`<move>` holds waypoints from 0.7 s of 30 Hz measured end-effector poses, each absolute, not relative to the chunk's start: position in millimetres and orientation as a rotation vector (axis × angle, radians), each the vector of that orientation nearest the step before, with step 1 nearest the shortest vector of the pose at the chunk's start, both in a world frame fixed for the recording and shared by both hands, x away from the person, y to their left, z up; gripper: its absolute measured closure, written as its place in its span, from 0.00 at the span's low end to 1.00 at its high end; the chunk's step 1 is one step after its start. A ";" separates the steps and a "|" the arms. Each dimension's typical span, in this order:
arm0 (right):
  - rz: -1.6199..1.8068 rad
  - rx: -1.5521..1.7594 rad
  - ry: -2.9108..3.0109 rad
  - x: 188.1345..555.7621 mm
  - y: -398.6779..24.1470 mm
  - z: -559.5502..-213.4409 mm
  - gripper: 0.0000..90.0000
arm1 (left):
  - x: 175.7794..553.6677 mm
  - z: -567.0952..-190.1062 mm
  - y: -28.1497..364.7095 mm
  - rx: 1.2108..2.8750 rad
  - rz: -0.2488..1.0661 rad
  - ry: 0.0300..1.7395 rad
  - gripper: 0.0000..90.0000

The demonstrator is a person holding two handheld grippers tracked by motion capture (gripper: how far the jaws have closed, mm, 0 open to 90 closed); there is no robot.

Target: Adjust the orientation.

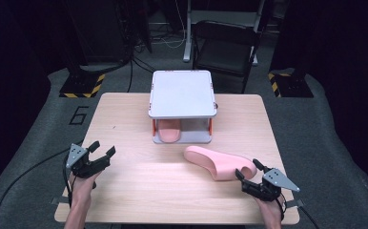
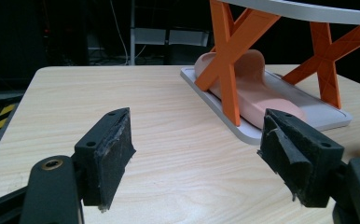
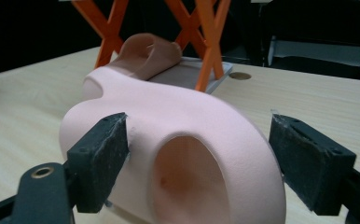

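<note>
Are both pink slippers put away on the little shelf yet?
One slipper already lies in the rack. The second slipper is on the table, between the right gripper's open jaws, not yet clamped. Gripping it and shelving it are left. The left gripper is open, holding nothing.

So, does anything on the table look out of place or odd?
Yes. One pink slipper lies loose on the table, angled, while its pair sits inside the small rack. The right gripper is open around the loose one. Nothing looks spilled or damaged.
</note>
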State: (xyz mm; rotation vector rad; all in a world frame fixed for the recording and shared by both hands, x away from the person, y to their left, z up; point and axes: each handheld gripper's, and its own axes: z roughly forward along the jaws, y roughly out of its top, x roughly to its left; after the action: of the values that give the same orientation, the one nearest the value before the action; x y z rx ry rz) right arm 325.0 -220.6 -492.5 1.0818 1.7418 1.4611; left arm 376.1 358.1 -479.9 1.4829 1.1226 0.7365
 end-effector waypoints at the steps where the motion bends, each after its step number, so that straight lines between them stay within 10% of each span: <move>1: 1.458 1.096 1.731 327.9 -222.4 -491.9 0.23 | 376.1 -480.1 358.5 1.480 0.737 1.125 0.28; 21: 1.302 1.230 1.656 361.5 -224.4 -498.1 0.22 | 377.5 -482.9 358.2 1.486 0.742 1.132 0.28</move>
State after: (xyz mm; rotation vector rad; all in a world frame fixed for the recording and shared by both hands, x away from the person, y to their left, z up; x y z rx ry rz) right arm 361.5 -224.4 -498.1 1.2298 1.6555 1.3022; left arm 377.5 358.2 -482.9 1.4861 1.1321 0.7419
